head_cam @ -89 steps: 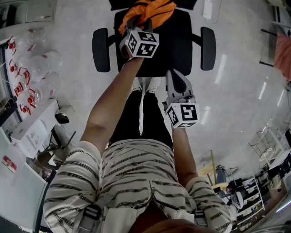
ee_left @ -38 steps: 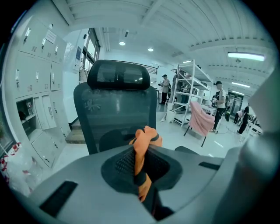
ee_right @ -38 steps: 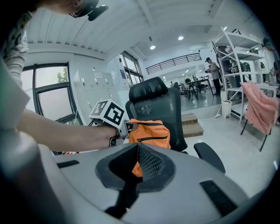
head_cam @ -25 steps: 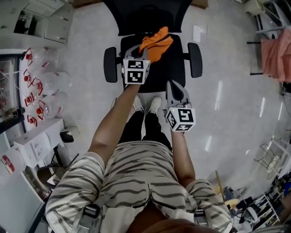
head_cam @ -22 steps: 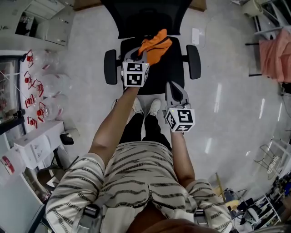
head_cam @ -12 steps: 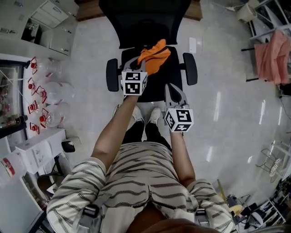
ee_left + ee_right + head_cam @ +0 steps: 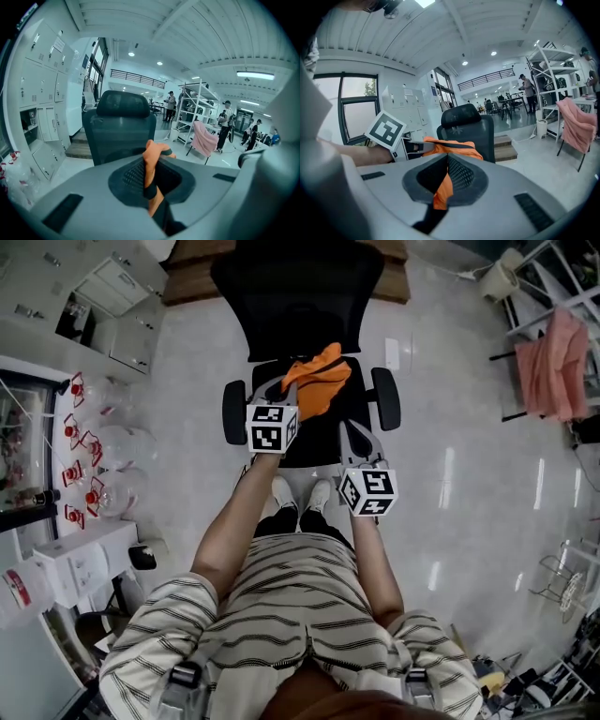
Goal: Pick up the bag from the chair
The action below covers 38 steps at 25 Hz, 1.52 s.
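Pale, glossy floor (image 7: 469, 521) is filling most of the head view. Black chair (image 7: 300, 296) is standing at 12 o'clock, its backrest uppermost and its armrests flanking the seat. Pink cloth (image 7: 548, 362) is hanging on a rack at 2 o'clock. The person in a striped shirt (image 7: 291, 615) is standing at 6 o'clock, both arms reaching toward the chair.

Orange bag (image 7: 319, 381) is hanging over the seat, at 1 o'clock from the left gripper's cube; whether it is touching the seat I cannot tell. The left gripper (image 7: 281, 388) is clamping a fold of the bag with a dark strap, its jaws pressed tight on the fabric in its own view (image 7: 151, 180). The right gripper (image 7: 352, 430) is hovering at 5 o'clock from the bag, just beside the seat's front edge. Its jaws are meeting at the tips and grasping nothing, with the bag's orange showing beyond them in the right gripper view (image 7: 444, 161).
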Tool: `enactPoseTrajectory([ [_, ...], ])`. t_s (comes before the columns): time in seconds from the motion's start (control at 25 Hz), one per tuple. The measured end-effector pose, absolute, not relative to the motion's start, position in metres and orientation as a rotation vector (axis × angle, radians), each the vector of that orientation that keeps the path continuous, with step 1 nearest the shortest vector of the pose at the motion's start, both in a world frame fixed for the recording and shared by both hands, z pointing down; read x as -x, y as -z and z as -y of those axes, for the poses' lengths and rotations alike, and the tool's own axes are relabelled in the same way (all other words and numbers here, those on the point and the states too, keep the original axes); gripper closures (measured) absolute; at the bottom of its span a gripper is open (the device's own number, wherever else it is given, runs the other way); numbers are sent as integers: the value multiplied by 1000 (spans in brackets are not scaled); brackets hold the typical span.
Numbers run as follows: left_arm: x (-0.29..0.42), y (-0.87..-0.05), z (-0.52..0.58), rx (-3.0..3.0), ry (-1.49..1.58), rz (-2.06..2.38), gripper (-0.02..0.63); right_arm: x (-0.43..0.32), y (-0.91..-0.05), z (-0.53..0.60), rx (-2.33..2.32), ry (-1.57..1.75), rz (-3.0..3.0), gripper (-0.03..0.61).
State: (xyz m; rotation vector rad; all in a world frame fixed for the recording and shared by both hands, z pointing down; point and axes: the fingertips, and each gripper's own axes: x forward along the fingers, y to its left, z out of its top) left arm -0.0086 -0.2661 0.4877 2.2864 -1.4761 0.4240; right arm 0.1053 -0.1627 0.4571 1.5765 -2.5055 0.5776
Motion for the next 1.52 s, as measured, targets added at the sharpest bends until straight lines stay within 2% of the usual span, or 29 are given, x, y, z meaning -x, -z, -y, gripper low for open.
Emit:
enactPoseTrajectory([
  [1.52, 16, -409, 213, -2384, -270, 1418, 583, -102, -387, 166, -1582, -445, 2607, 559],
])
